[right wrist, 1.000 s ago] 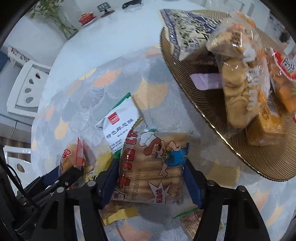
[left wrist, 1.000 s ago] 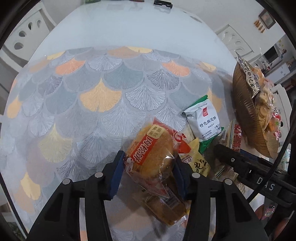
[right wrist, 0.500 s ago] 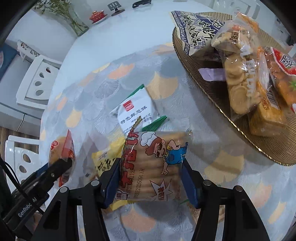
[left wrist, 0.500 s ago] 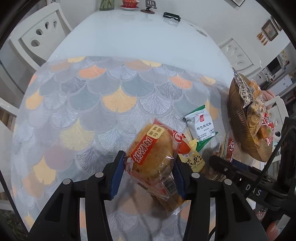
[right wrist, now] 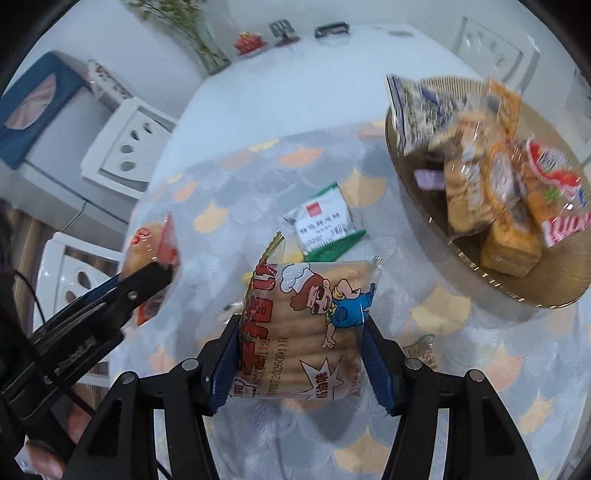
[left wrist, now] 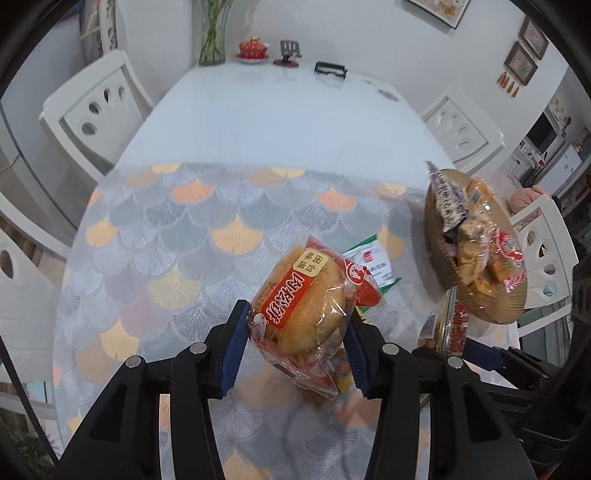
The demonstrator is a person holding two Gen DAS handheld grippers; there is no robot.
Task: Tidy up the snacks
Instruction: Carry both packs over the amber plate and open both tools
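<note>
My left gripper (left wrist: 295, 332) is shut on a bun in a clear red wrapper (left wrist: 301, 299), held above the patterned tablecloth (left wrist: 177, 240). My right gripper (right wrist: 301, 343) is shut on a biscuit packet with a cartoon chef (right wrist: 306, 328), also lifted off the cloth. The round woven tray (right wrist: 517, 280) at the right carries several snack packs. A white and green packet (right wrist: 323, 225) lies on the cloth beyond the biscuits, with yellow packets partly hidden behind them. In the right wrist view the left gripper (right wrist: 147, 280) and its bun (right wrist: 151, 240) appear at the left.
White chairs (left wrist: 96, 107) stand around the long white table (left wrist: 277, 122). At its far end are a vase (left wrist: 212, 33), a red teapot (left wrist: 253, 48) and small black items. A small packet (right wrist: 421, 350) lies on the cloth near the right gripper. A hand (right wrist: 44, 454) shows at bottom left.
Both grippers have risen with their snacks: the bun and the biscuit packet are off the cloth, and the table and tray look smaller and farther away.
</note>
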